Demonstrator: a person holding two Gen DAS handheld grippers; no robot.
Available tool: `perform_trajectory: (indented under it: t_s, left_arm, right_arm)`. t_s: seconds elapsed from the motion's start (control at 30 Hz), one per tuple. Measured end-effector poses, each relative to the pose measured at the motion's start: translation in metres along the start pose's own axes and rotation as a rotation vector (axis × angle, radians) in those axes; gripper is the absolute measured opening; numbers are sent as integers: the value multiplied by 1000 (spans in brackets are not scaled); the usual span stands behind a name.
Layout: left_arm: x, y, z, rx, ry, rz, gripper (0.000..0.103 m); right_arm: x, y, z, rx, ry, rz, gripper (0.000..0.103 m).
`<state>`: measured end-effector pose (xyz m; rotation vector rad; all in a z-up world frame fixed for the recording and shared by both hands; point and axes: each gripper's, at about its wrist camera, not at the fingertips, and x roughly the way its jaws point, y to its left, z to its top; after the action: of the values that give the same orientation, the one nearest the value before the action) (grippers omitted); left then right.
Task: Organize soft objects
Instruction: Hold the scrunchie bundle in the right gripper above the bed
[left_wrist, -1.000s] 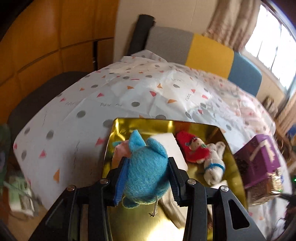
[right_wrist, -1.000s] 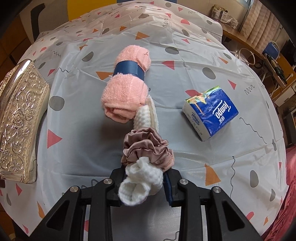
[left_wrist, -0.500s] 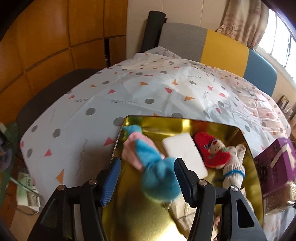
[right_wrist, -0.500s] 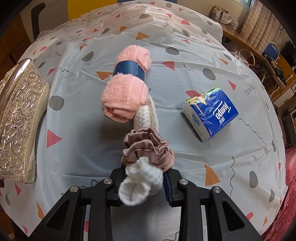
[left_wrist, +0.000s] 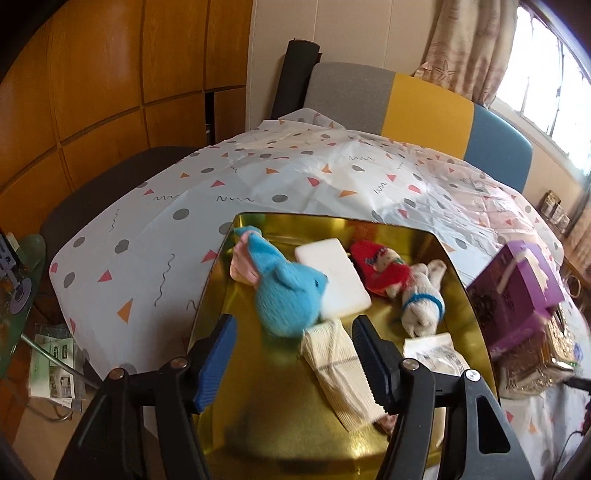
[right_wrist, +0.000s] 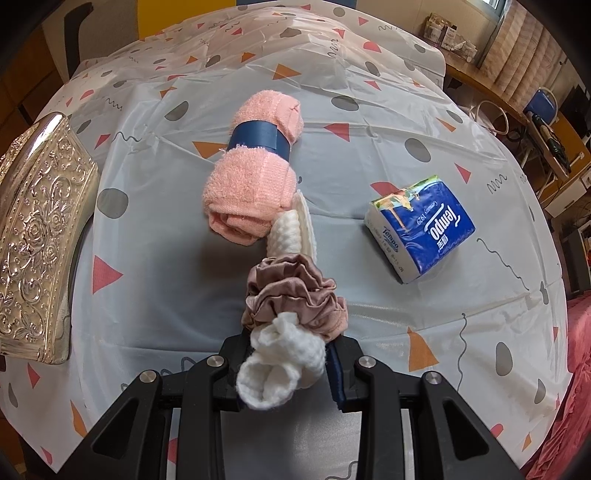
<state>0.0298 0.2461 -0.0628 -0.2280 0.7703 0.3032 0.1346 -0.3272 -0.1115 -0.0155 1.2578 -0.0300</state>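
In the left wrist view my left gripper (left_wrist: 295, 350) is open and empty above the gold tray (left_wrist: 280, 424). A blue felt toy (left_wrist: 291, 291) lies in the tray just ahead of the fingers, with a white pad (left_wrist: 332, 277), a red knit toy (left_wrist: 380, 269), a white plush with a blue band (left_wrist: 421, 299) and a cream cloth (left_wrist: 340, 369). In the right wrist view my right gripper (right_wrist: 288, 365) is shut on a rolled white cloth (right_wrist: 277, 365) ringed by a mauve scrunchie (right_wrist: 295, 295). A rolled pink towel with a blue band (right_wrist: 255, 173) lies on the table beyond it.
A blue Tempo tissue pack (right_wrist: 421, 225) lies right of the towel. An embossed silver lid (right_wrist: 37, 240) sits at the table's left edge. A purple box (left_wrist: 517, 291) stands right of the tray on a patterned box. A colour-block chair (left_wrist: 424, 110) stands behind the table.
My left gripper has opened and let go of the blue felt toy, which dropped into the tray; the gripper has pulled back and up. The right gripper has not moved.
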Motion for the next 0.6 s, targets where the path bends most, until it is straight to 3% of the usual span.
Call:
perform_trajectory:
  t_s: [0.6]
  left_arm:
    - [-23,-29,-23,80,1,-15,69]
  right_arm:
    - [-3,3,0,-8,2,-15,35]
